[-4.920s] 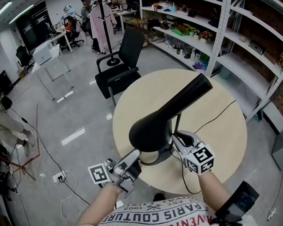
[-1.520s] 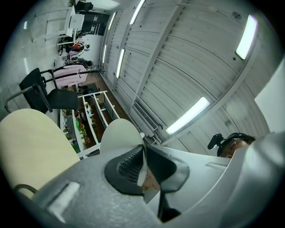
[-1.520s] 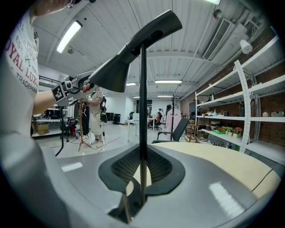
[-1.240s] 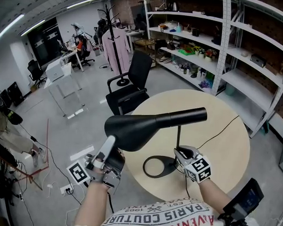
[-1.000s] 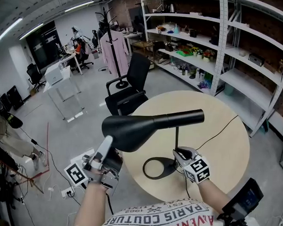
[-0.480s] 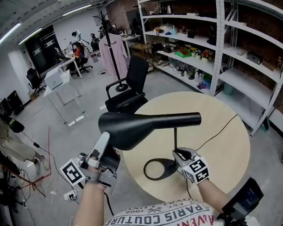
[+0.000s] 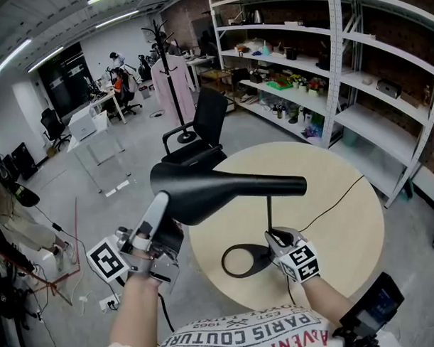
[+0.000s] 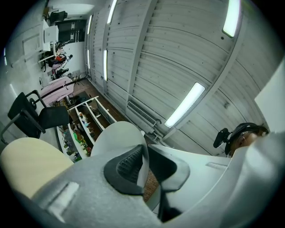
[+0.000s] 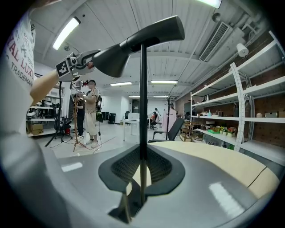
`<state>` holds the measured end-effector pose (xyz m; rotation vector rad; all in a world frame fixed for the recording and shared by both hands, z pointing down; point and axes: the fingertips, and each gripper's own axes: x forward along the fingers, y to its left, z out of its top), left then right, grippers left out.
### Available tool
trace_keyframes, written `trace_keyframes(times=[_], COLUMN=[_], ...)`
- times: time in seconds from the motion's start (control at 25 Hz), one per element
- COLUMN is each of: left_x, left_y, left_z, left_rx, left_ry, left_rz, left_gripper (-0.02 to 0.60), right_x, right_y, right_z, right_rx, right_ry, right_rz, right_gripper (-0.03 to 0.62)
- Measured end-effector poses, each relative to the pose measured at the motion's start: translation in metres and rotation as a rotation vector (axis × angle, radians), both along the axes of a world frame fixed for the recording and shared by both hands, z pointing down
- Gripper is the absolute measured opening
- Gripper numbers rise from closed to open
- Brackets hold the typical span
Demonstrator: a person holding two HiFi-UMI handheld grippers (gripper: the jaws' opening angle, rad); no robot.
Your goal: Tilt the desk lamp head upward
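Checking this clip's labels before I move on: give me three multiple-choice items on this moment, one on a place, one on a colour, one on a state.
1. Where does the lamp base stand?
A. on the floor
B. on the round table
C. on a shelf

2. What colour is the outside of the lamp head?
A. white
B. red
C. black

3. What is the right gripper doing?
A. fingers shut on the lamp stem
B. fingers spread, empty
C. fingers shut on the cord

Answers: 1 B, the ring-shaped base rests on the beige tabletop. 2 C, the head view shows it black. 3 A, the right gripper view shows the thin stem clamped between its pads.
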<state>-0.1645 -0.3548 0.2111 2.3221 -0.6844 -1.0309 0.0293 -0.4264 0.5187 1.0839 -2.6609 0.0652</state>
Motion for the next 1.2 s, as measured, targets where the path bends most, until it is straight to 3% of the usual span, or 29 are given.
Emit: trace_keyframes(times=[0.36, 1.2], left_x=[0.011, 0.019], left_y=[-0.003, -0.005], left_z=[-0.015, -0.039], left_rx=[0.020, 0.044], left_ry=[-0.066, -0.118], left_rz=[-0.031, -0.042], left_gripper=[0.038, 0.043], right_x=[0.003, -0.003], right_y=[-0.002, -0.002], right_z=[0.002, 0.004], right_rx=[-0.008, -0.020], right_ry=[0.009, 0.033], right_rz=[0.004, 0.032], right_gripper=[0.041, 0.041])
